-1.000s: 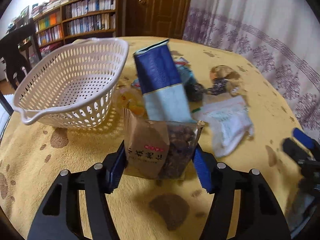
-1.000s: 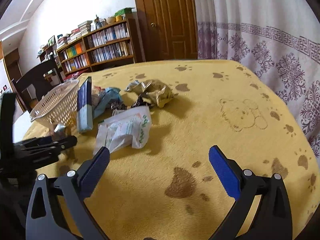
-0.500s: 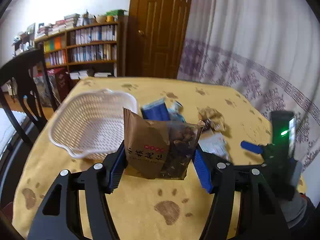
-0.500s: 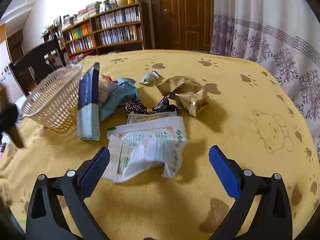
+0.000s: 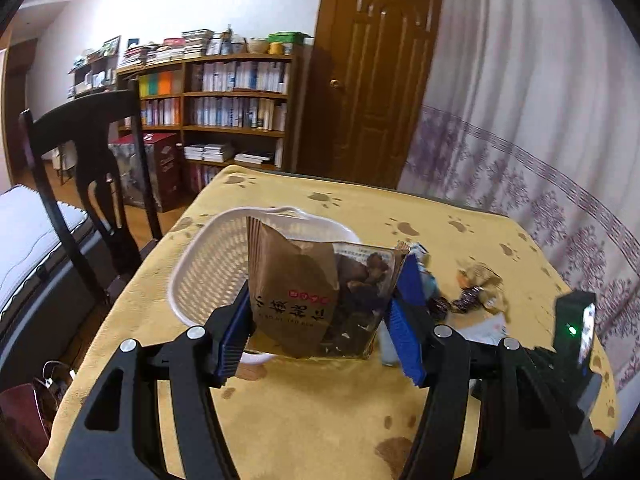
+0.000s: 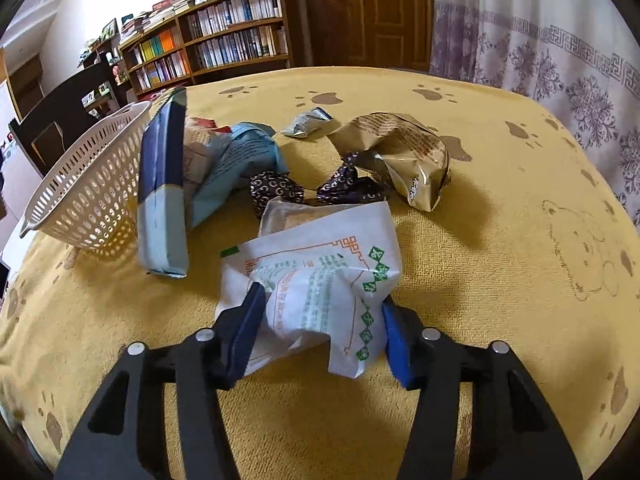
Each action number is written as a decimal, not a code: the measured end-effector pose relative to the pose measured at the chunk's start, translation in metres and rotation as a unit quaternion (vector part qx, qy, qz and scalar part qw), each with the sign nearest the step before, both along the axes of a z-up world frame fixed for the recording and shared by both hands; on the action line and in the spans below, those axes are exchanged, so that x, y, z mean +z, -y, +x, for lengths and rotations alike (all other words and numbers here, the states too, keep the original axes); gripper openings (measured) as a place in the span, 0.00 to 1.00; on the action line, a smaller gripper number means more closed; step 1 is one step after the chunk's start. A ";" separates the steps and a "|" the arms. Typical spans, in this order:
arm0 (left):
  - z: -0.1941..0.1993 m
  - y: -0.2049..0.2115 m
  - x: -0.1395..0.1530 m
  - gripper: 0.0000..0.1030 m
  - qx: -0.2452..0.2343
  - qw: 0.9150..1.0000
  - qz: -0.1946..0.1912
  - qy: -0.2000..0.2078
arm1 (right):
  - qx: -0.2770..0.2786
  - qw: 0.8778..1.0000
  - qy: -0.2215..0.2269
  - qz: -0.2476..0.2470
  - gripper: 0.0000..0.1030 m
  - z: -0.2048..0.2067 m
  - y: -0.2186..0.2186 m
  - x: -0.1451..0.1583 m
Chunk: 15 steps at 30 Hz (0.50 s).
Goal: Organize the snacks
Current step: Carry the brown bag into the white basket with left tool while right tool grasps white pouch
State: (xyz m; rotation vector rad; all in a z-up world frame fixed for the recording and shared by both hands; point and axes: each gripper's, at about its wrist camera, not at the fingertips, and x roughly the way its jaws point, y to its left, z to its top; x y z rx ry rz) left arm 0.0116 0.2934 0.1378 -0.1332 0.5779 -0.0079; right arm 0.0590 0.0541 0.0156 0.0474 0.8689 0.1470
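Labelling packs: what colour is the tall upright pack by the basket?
Dark blue over pale blue; clearest in right wrist view.

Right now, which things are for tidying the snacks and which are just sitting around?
For the job: brown snack bag in left gripper; white packet in right gripper; white basket; blue pack; gold wrapper.

Just around: chair; bookshelf; door; curtain.

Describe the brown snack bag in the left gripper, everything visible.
The brown snack bag is a flat pouch that looks like kraft paper, with dark characters, a small red mark and a clear window showing dark, lumpy pieces. It stands upright, slightly creased, clamped at both side edges by the blue pads of the left gripper. It is held off the table, in front of the white perforated basket. Only the pads visibly touch it.
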 end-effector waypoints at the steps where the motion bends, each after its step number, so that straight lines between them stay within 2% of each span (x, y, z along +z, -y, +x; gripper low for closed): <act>1: 0.002 -0.002 -0.001 0.62 0.005 1.000 -0.001 0.000 | 0.002 1.000 0.000 0.005 0.49 -0.002 0.001 0.000; 9: 0.017 -0.022 -0.008 0.62 0.041 0.999 -0.005 -0.008 | -0.006 1.000 0.004 0.028 0.48 -0.017 0.011 0.006; 15: 0.031 -0.026 -0.015 0.62 0.047 0.999 -0.006 -0.013 | -0.014 0.998 0.025 0.048 0.48 -0.030 0.018 0.020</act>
